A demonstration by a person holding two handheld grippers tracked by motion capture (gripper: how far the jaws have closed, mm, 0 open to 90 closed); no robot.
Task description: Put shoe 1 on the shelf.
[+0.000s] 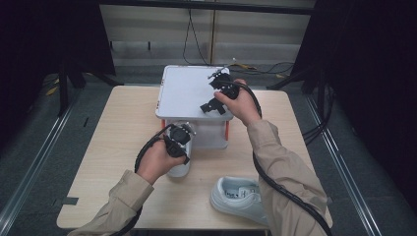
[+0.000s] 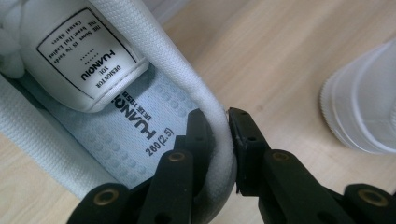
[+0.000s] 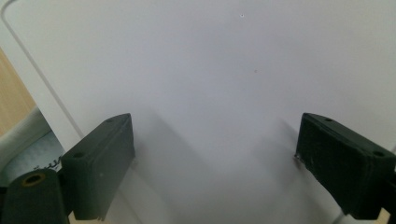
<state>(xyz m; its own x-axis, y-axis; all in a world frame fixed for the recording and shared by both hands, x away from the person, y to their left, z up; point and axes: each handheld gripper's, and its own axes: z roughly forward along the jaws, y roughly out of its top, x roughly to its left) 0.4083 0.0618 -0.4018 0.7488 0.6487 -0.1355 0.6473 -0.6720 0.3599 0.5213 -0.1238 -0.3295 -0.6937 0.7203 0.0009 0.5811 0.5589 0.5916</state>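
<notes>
At the bottom of the high view, right of centre, a second white sneaker (image 1: 235, 194) lies on the wooden table (image 1: 113, 147), partly under the person's right sleeve (image 1: 287, 177). It also shows at the right edge of the left gripper view (image 2: 359, 112), well apart from the gripped one.

A little higher, left of centre, the left hand (image 1: 156, 162) holds the left gripper (image 1: 178, 140) down over a white sneaker (image 1: 179, 167) that sits on the table just in front of the stand. In the left gripper view the left gripper (image 2: 219, 135) has its jaws nearly together — pinched on the padded heel collar of this sneaker (image 2: 187, 79), one jaw inside against the pale blue insole (image 2: 135, 130), the other outside over the wood. The collar is squeezed thin between the pads. The tongue label (image 2: 88, 51) fills the upper left of that view.

Farther up, in the middle of the high view, stands a small white stand (image 1: 184, 91) with a flat top and orange posts. The right hand (image 1: 241, 101) holds the right gripper (image 1: 216, 93) over the right part of that top. In the right gripper view the right gripper (image 3: 215, 163) has its jaws set wide apart — nothing between them, just the blank white top (image 3: 210, 70) beneath. At the lower left corner of that view, a sliver of the sneaker's grey-white collar (image 3: 23, 135) peeks past the edge of the stand.
</notes>
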